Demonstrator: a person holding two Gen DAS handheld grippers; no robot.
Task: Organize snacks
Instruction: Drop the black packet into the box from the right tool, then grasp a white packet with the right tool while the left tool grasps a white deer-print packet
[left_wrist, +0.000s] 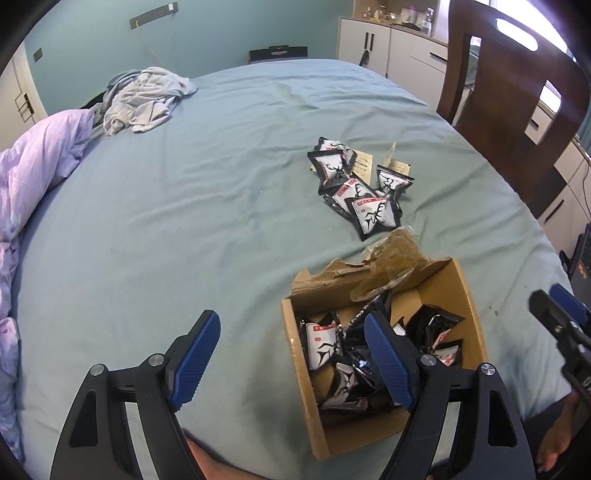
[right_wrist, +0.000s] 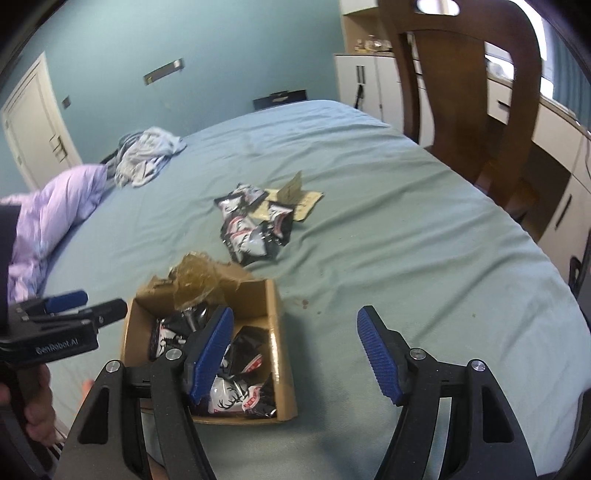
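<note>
An open cardboard box (left_wrist: 469, 295) (right_wrist: 282, 347) sits on the green bed near its front edge and holds several black-and-white snack packets (left_wrist: 325, 343) (right_wrist: 232, 395). A loose pile of the same packets (left_wrist: 354, 184) (right_wrist: 251, 229) lies farther out on the sheet, beside tan paper sachets (left_wrist: 395, 166) (right_wrist: 299, 199). My left gripper (left_wrist: 291, 332) is open and empty, hovering left of the box. My right gripper (right_wrist: 295, 332) is open and empty, hovering over the box's right side.
Torn brown packing paper (left_wrist: 399, 251) (right_wrist: 195, 273) sticks out of the box's far side. A purple duvet (left_wrist: 33, 166) and crumpled clothes (left_wrist: 144, 99) lie at the left. A wooden chair (left_wrist: 509, 110) and white cabinets (left_wrist: 373, 40) stand at the right.
</note>
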